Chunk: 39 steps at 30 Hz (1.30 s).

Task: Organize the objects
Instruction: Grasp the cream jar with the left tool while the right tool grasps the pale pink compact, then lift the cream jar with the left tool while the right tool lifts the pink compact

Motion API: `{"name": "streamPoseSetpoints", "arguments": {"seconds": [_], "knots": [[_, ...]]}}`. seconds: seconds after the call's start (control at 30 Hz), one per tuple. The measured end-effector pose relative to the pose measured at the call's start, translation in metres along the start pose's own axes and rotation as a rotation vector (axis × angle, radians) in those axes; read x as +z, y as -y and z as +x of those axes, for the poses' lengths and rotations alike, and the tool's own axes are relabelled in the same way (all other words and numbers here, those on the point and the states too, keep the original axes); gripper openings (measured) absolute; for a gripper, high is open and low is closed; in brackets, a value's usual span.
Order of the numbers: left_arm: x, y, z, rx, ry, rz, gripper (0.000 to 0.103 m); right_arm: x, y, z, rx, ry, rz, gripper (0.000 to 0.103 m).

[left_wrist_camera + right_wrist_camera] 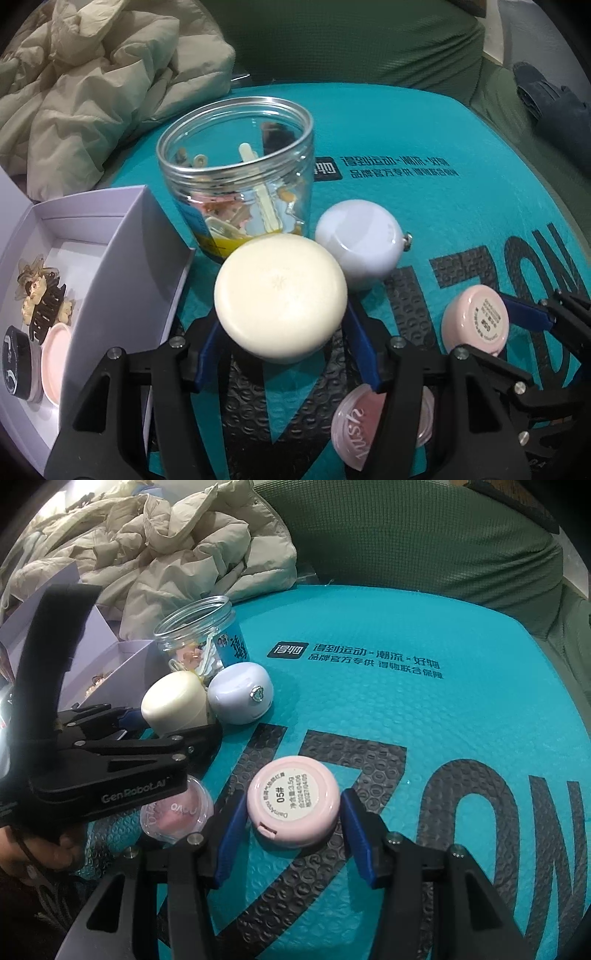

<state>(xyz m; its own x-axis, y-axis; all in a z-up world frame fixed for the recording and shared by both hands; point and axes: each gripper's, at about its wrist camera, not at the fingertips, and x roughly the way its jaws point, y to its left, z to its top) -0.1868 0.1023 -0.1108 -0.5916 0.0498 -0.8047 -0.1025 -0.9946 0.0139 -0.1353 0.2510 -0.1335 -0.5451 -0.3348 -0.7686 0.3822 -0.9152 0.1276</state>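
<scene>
The left tongs [282, 332] grasp a cream round case [280, 301], held above the teal mailer [461, 221]. The right tongs [293, 829] clench a pink compact [293, 805] there. Nearby stand a lilac case [356, 249], clear jar [236, 177] and open box [122, 254].

Cream jar [280, 299] between fingers [360, 343] (blue)

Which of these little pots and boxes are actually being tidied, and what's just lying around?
Being tidied:
- cream jar, in the left gripper
- pink compact, in the right gripper
- lilac case
- clear blush pot
- plastic jar
- white box

Lying about:
- beige jacket
- teal mailer
</scene>
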Motion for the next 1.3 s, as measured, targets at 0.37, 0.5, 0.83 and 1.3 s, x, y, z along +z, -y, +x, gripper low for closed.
{"name": "streamPoseSetpoints", "arguments": {"seconds": [0.37, 0.5, 0.83, 1.3], "knots": [[-0.015, 0.002, -0.014, -0.071, -0.032, 0.019, 0.052, -0.015, -0.005, -0.015, -0.04, -0.019, 0.054, 0.052], [-0.026, -0.004, -0.023, -0.112, -0.039, -0.001, 0.052, -0.028, -0.016, -0.024, -0.059, -0.041, 0.045, 0.052], [-0.062, -0.015, -0.053, -0.185, -0.069, 0.013, 0.052, -0.061, -0.032, -0.053, -0.037, -0.05, 0.069, 0.052], [-0.097, -0.015, -0.082, -0.216, -0.069, 0.065, 0.053, -0.072, -0.035, -0.059, -0.059, -0.031, 0.063, 0.053]]}}
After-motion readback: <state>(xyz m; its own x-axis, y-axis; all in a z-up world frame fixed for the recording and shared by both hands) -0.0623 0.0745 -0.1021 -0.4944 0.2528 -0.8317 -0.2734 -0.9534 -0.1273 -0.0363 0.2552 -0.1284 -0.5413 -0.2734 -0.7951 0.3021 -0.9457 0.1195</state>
